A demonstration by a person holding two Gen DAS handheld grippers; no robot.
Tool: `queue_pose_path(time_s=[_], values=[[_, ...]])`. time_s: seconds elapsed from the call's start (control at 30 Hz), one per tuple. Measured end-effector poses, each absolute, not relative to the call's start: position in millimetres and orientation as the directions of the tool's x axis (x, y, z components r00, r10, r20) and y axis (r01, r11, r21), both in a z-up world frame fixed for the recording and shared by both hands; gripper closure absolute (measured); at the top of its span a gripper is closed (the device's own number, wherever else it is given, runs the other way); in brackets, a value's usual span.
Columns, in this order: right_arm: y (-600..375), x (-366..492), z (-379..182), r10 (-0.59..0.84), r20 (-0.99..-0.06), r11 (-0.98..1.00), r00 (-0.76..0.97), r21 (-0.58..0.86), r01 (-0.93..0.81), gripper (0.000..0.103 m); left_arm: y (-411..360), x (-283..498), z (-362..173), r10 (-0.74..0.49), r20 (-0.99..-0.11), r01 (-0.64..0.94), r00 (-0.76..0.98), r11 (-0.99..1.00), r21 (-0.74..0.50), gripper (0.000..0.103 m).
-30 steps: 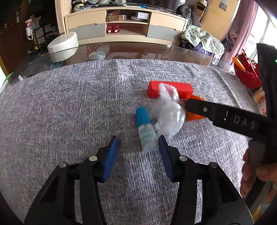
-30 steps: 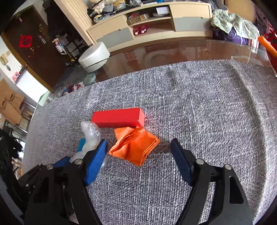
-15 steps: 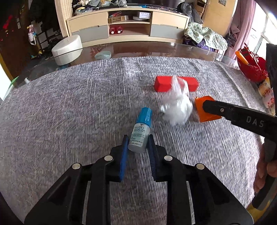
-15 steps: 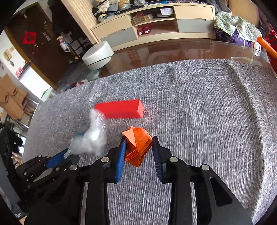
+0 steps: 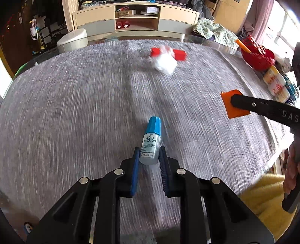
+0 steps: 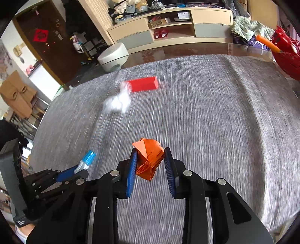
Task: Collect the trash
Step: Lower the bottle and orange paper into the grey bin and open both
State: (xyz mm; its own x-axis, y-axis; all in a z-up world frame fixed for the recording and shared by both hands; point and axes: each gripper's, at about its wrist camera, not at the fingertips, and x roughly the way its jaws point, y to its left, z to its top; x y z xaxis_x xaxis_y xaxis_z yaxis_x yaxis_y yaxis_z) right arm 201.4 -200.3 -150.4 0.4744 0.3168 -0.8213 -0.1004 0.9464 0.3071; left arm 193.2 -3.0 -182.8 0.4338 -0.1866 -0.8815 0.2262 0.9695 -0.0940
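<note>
My left gripper (image 5: 149,153) is shut on a small bottle (image 5: 151,144) with a blue cap and a printed label, held above the grey cloth. It also shows in the right wrist view (image 6: 85,162). My right gripper (image 6: 150,156) is shut on a folded orange paper (image 6: 150,159), also lifted; it shows in the left wrist view (image 5: 234,105). A crumpled clear plastic wrap (image 5: 165,61) (image 6: 118,102) and a red box (image 5: 180,54) (image 6: 144,83) lie on the cloth farther away.
A grey cloth (image 5: 75,112) covers the glass table. A red basket (image 5: 256,56) and small jars (image 5: 275,84) stand at the right edge. A white round stool (image 5: 72,40) and a shelf unit (image 5: 136,17) are beyond the table. A yellow cloth (image 5: 262,197) lies near right.
Both grippers have lifted and pulled back toward me with the bottle and the orange paper. The plastic wrap and red box stay on the cloth, now farther off.
</note>
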Motion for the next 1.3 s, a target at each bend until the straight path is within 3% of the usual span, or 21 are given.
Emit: queue_pose_path(time_s=[0.67,1.3], values=[[-191,59,-163,0.338,-0.826,0.94,0.451,0.315,-0.13,0.073,-12,32,-182,-0.262,-0.861,0.265,0.436,0.952,-0.155,0.085],[-179,19,-245,0.276,-0.901,0.961,0.336,0.259,-0.095,0.073,-24,-7,-255,-0.284,-0.916,0.267,0.285,0.941,-0.208,0.085]])
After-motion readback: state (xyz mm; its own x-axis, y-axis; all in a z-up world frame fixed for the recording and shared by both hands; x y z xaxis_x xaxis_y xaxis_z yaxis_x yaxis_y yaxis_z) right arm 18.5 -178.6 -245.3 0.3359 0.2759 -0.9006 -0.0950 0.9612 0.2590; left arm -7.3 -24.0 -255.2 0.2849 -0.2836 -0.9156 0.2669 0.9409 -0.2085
